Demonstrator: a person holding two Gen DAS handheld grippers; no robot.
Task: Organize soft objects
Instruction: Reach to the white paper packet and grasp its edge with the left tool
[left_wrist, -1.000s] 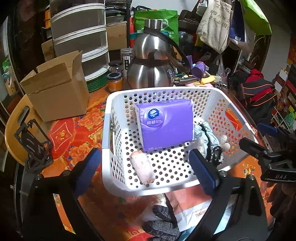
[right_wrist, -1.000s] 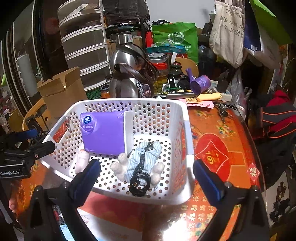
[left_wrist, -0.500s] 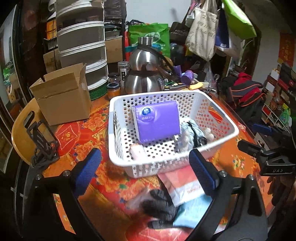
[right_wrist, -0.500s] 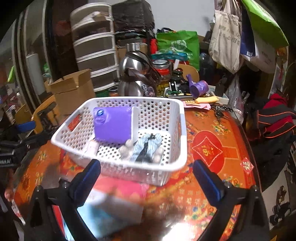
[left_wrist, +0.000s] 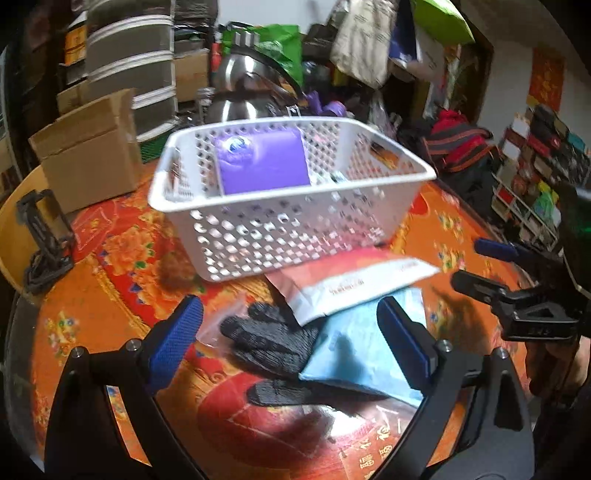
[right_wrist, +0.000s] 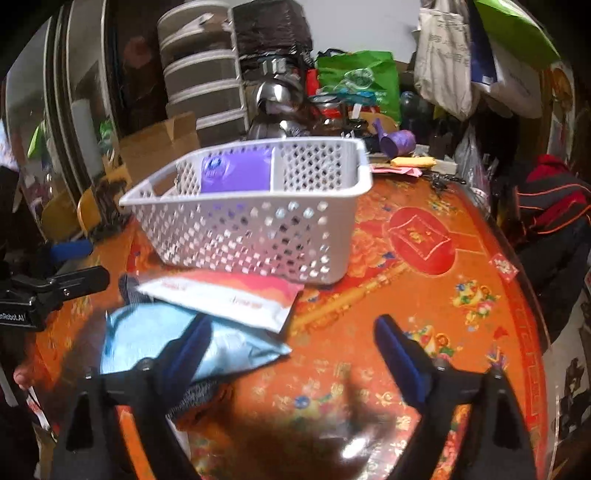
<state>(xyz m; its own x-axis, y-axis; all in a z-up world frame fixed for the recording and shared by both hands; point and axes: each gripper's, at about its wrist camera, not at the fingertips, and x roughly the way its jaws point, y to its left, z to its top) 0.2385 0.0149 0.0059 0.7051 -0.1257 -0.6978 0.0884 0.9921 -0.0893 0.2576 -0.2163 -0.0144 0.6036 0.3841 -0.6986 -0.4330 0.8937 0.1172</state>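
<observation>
A white perforated basket (left_wrist: 288, 229) (right_wrist: 258, 240) stands on the orange patterned table and holds a purple tissue pack (left_wrist: 262, 166) (right_wrist: 236, 173). In front of it lie black knit gloves (left_wrist: 269, 339), a light blue soft pack (left_wrist: 354, 350) (right_wrist: 147, 339) and a red-and-white pouch (left_wrist: 354, 280) (right_wrist: 229, 295). My left gripper (left_wrist: 291, 343) is open and empty, low over the gloves and the blue pack. My right gripper (right_wrist: 291, 347) is open and empty, with its left finger over the blue pack.
A cardboard box (left_wrist: 88, 147) stands left of the basket. Steel kettles (left_wrist: 243, 96), jars, plastic drawers (right_wrist: 203, 85) and hanging bags crowd the back. A black phone stand (left_wrist: 40, 236) sits at the table's left edge. Bare table lies right of the basket (right_wrist: 443, 277).
Both grippers pulled back from the basket and dropped lower. The gloves, blue pack and pouch in front of the basket are now in full view.
</observation>
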